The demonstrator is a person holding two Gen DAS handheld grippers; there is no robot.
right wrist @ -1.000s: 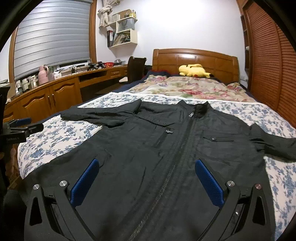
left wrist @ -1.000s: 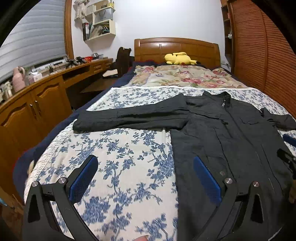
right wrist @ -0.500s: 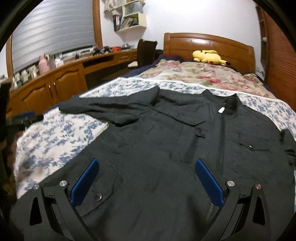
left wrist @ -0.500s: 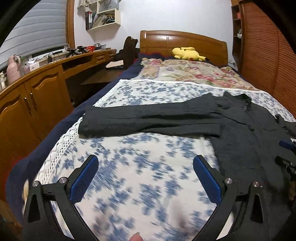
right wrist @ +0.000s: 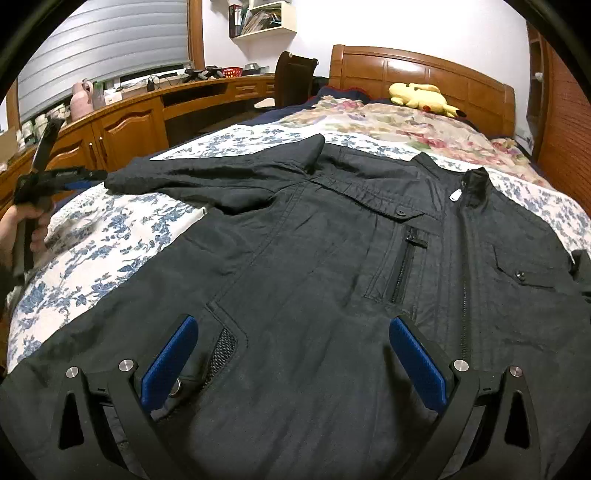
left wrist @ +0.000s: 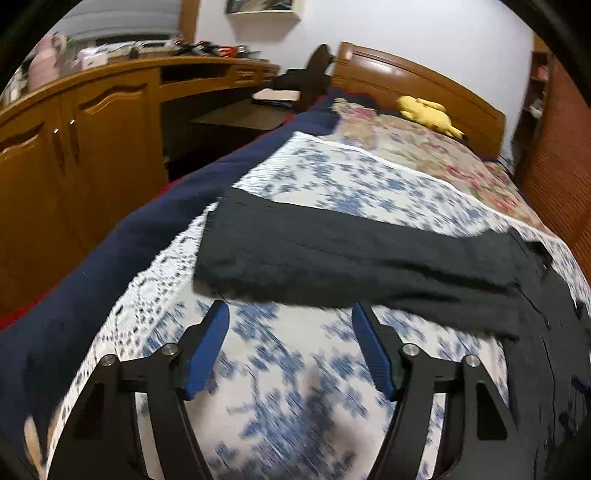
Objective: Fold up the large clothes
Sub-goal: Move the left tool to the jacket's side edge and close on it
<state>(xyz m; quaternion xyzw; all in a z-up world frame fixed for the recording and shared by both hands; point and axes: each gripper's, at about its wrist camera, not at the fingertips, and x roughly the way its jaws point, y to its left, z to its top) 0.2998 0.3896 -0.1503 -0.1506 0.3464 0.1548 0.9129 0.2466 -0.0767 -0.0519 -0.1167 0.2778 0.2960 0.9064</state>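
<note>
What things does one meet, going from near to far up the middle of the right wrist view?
Right claw → black jacket → blue-flowered white cover → pink-flowered quilt → yellow plush toy → wooden headboard → white wall.

No legible text, label, brand, number or sign in either view. Book spines on the white wall shelf (right wrist: 264, 20), up and left of the brown wooden headboard (right wrist: 417, 72), too small to read. Faint pale marking on the black handheld left gripper (right wrist: 70, 177), far left of that headboard, cannot be made out.
</note>
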